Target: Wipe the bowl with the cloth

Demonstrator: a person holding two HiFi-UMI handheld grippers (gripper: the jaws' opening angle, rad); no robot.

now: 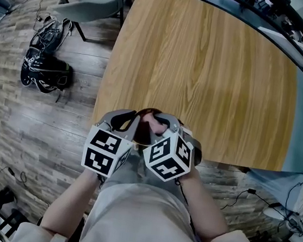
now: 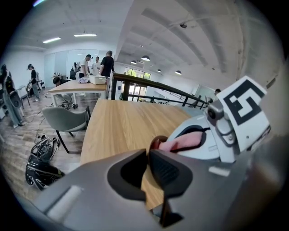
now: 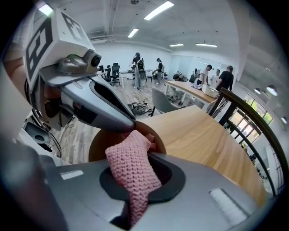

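Only the right gripper view plainly shows the pink cloth (image 3: 133,180), clamped by the right claw (image 3: 134,156) inside the bowl (image 3: 97,146). The left claw (image 2: 147,158), narrow, pinches the bowl's rim.

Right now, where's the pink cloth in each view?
Head view: pink cloth is a small patch at the near edge of the wooden table, bottom centre.
Left gripper view: cloth right of centre, beside the bowl.
Right gripper view: cloth lower centre, large in the foreground.
Shared landmark: the wooden table.
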